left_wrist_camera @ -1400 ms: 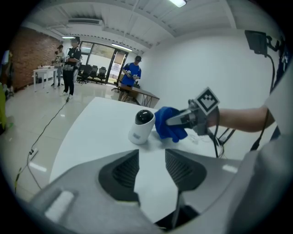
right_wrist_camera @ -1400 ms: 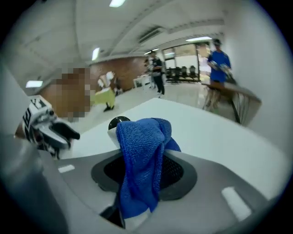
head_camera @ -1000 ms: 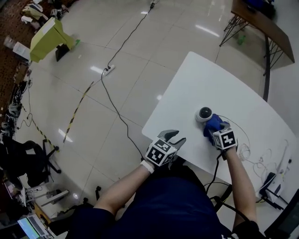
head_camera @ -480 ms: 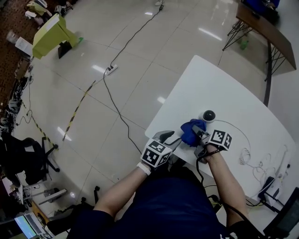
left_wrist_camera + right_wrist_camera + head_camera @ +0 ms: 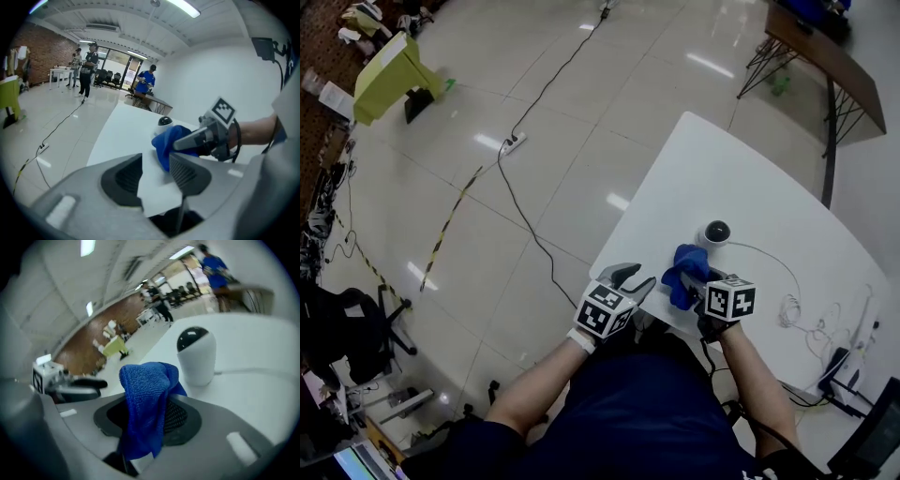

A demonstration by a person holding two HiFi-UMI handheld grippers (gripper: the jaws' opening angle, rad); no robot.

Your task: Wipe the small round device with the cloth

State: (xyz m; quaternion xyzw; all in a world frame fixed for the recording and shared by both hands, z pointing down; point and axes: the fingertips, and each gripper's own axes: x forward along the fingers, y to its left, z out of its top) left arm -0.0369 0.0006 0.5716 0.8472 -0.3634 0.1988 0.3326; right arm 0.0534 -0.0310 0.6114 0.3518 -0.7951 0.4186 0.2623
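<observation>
– So where is the small round device (image 5: 714, 232)?

– Upright on the white desk (image 5: 741, 178), with its dark dome on top. A thin white cable (image 5: 773, 258) runs off from it across the desk.

– And the cloth (image 5: 145, 394)?

– It's blue, and it is clamped between the jaws of the right gripper (image 5: 147, 416). The bunched end sticks up past the jaw tips. It sits just beside the device, on the side nearer the person. I cannot tell whether it brushes the white body.

– Which way does that gripper point?

– Down at a slant towards the device, with its marker cube on the far side from it.

– What about the left gripper (image 5: 633, 277)?

– It is farther from the device than the cloth, by the desk edge nearest the person. Its jaws stand apart and grip nothing; only bare desk shows in the gap. Its own view looks past the cloth to the device beyond.
</observation>
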